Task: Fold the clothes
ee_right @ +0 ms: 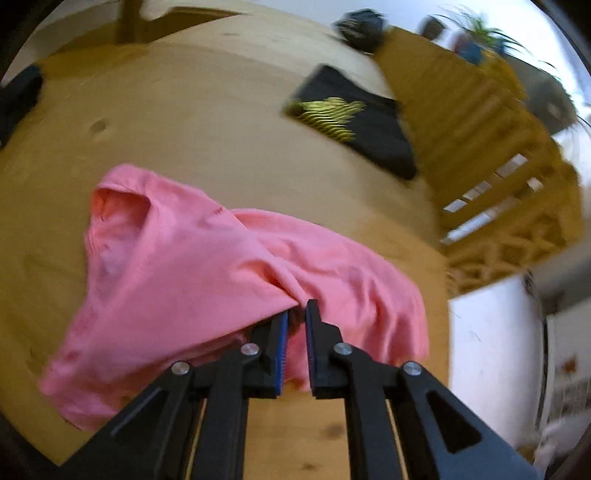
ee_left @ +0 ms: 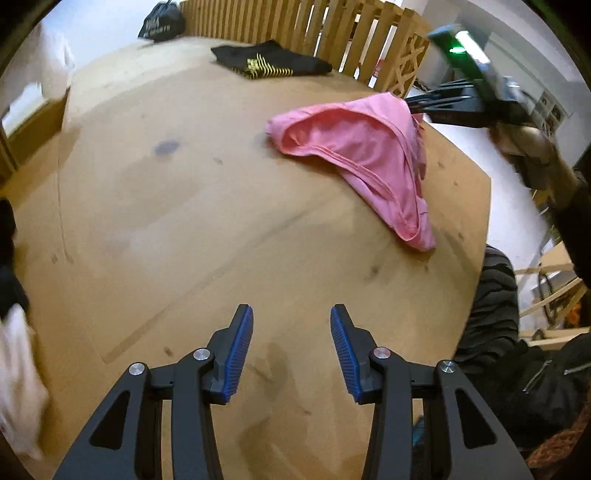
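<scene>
On the table (ee_left: pixel 221 221), right hand-held gripper (ee_right: pixel 295 317) pinches pink shirt (ee_right: pixel 177 266) (crumpled).

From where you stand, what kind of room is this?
Probably a home or workshop room set up for laundry folding: a wide wooden table, a pink garment, a folded black shirt and a slatted wooden railing.

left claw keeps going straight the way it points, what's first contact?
Probably bare table: the open left claw points across empty wood. The pink garment lies right of that line, though fisheye depth is uncertain.
</scene>
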